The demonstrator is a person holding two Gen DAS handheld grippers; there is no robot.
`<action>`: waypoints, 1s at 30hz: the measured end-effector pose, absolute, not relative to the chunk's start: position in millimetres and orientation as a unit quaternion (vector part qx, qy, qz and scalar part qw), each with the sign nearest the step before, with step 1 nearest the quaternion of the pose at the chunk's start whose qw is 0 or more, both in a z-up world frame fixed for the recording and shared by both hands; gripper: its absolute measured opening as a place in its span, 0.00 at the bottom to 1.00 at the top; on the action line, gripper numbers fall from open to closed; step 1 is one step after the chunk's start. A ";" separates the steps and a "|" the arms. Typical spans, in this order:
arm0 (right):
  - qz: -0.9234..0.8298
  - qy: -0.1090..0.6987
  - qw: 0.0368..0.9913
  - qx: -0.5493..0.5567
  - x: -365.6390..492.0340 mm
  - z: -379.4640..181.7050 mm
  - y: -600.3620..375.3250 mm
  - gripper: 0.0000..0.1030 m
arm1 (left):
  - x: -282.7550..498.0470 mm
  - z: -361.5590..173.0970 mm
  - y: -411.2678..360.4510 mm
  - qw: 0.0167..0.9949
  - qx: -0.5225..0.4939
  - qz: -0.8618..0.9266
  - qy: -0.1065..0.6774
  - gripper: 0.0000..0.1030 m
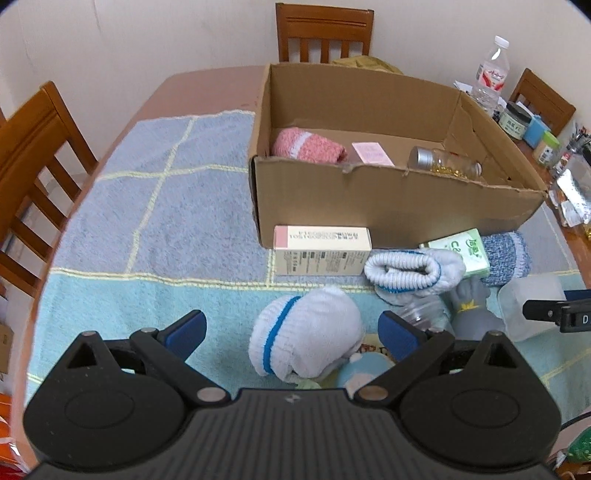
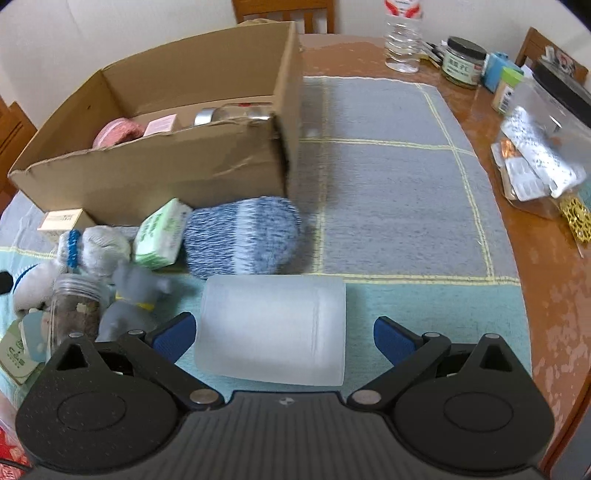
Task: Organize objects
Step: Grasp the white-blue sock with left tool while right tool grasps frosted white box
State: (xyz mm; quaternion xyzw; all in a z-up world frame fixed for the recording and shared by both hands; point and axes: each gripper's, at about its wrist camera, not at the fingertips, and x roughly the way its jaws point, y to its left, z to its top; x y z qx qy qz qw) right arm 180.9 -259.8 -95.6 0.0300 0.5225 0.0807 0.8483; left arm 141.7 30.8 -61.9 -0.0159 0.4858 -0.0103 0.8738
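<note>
Left tongs (image 1: 291, 332) gaped around white blue-banded sock (image 1: 306, 332); right tongs (image 2: 284, 332) gaped around frosted cup (image 2: 273, 328) lying near cardboard box (image 2: 166, 173). Risk: smooth cup probably rolls, squirts free; sock sags.

This is a home dining room: a rounded wooden table (image 1: 207, 79) stands against a plain cream wall with matching slat-backed wooden chairs (image 1: 324, 31) drawn up around it, and a blue-and-teal checked towel (image 1: 155, 206) is spread over its top. The far edge carries ordinary household clutter (the labels are too small to read): a plastic water bottle (image 1: 492, 75), a dark-lidded jar (image 2: 463, 62) and loose blister packs of pills (image 2: 535, 166). Rolled socks (image 1: 306, 334), a grey plush toy (image 2: 129, 302) and an open cardboard box (image 1: 388, 203) lie on the towel.
</note>
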 end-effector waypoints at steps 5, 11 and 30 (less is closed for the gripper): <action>0.077 0.536 0.841 0.025 183.7 -100.2 -255.4 1.00 | 153.6 -72.6 31.6 0.868 -0.035 -0.022 0.495 0.96; 0.074 0.540 0.838 0.009 190.2 -105.4 -241.1 1.00 | 172.4 -98.3 31.4 0.848 -0.037 -0.034 0.527 0.96; 0.059 0.544 0.836 -0.044 184.5 -124.6 -244.3 1.00 | 163.7 -107.4 57.9 0.844 0.019 -0.042 0.534 0.96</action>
